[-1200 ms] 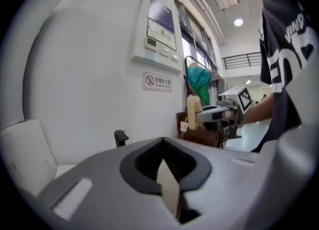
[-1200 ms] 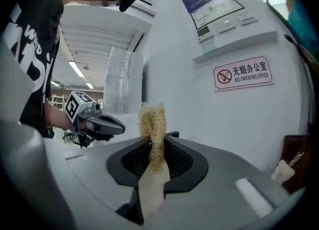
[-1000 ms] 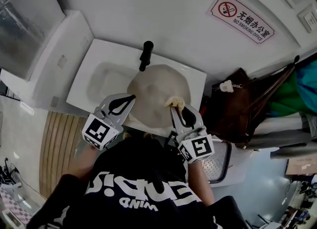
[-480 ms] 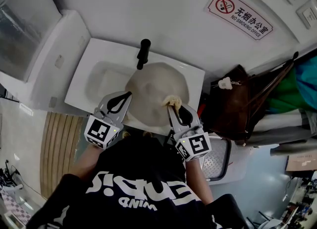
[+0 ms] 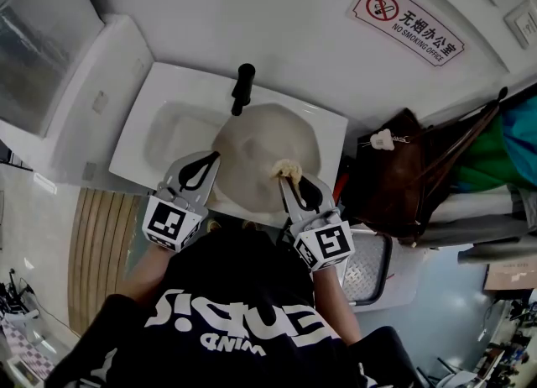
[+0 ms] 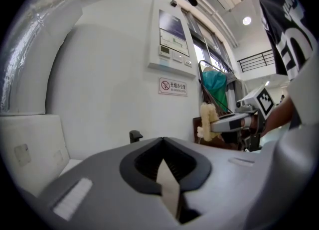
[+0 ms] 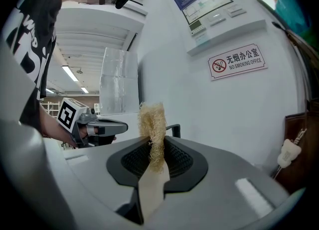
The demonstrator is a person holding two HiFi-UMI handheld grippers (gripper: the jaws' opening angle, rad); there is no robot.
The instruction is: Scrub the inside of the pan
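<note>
Beige pan [image 5: 260,147]; straw-yellow scrubber [image 5: 285,168]; white sink [image 5: 168,97].

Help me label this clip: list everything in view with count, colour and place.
pan: one, beige, in the sink
sink: one, white, against the wall
black knob: one, behind the pan
scrubber: one, pale yellow, in the right gripper, over the pan
no-smoking sign: one, white and red, on the wall
bag: one, brown, right of the sink
green cloth: one, far right
left gripper: grey, shut, at the pan's left edge
right gripper: grey, shut on the scrubber
person's shirt: black, white print, bottom
</note>
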